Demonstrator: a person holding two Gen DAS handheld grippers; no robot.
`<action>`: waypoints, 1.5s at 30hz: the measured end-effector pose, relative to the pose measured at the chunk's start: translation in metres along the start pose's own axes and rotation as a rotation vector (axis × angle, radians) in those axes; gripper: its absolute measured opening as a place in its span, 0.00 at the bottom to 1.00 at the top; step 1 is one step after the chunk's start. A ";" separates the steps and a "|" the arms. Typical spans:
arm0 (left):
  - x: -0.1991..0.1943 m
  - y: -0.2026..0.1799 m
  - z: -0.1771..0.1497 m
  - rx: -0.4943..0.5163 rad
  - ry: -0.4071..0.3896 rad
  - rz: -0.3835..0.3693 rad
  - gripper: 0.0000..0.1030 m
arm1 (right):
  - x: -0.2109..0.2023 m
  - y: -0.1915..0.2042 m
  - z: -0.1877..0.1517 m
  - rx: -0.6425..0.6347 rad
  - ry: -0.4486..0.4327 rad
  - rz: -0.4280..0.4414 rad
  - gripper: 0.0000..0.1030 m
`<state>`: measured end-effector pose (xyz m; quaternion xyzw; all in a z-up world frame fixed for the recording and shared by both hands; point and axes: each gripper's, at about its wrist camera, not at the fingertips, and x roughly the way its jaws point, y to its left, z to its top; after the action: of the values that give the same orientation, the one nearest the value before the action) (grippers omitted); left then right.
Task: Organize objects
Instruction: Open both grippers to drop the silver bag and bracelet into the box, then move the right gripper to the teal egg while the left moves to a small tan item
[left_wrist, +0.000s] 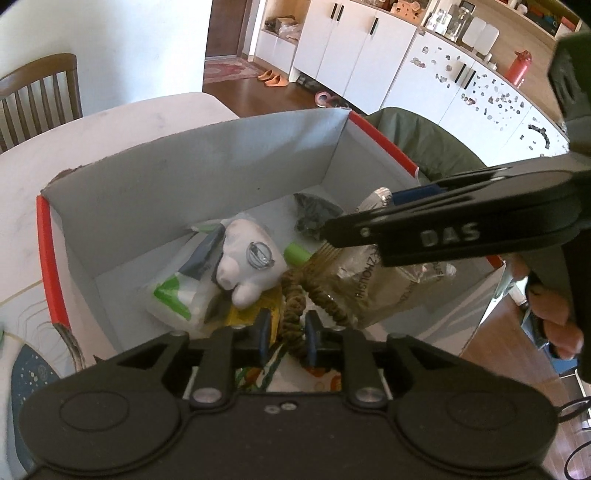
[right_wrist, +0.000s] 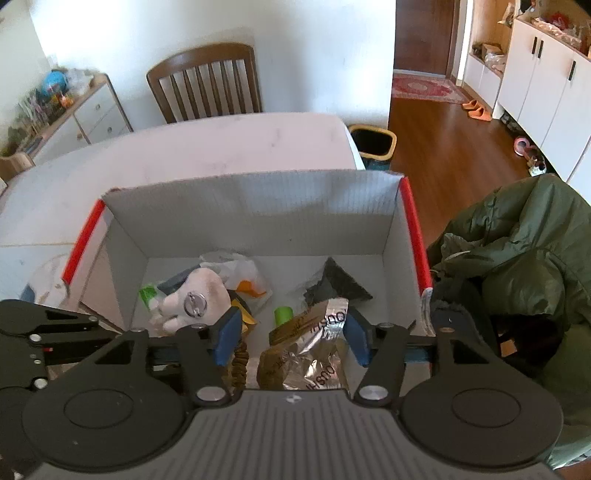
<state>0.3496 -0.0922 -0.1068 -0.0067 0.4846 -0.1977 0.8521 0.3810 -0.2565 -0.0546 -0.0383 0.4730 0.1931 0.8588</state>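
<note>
Over the near edge of the cardboard box on the table, both grippers hang above its contents. Pinched between the fingers of the left gripper is a braided brown cord, which trails into the box just left of a crinkled foil snack bag. The right gripper has its fingers spread wide on either side of that bag, gripping nothing. A white plush toy and other packets lie on the left. The cord looks light and limp, so it should droop and swing; holding it mid-length seems sensible. The bag seems light, slippery and crushable, best taken by its folded top.
</note>
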 end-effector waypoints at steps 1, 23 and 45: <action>-0.001 -0.001 0.000 0.002 -0.002 0.000 0.23 | -0.004 -0.001 0.000 0.005 -0.007 0.007 0.60; -0.053 0.001 -0.020 0.006 -0.114 0.027 0.63 | -0.046 0.018 -0.003 -0.024 -0.107 0.005 0.78; -0.142 0.061 -0.048 -0.087 -0.267 0.122 0.84 | -0.063 0.123 0.013 -0.128 -0.151 0.084 0.78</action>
<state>0.2660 0.0209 -0.0280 -0.0407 0.3744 -0.1217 0.9183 0.3160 -0.1586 0.0184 -0.0582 0.3947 0.2612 0.8790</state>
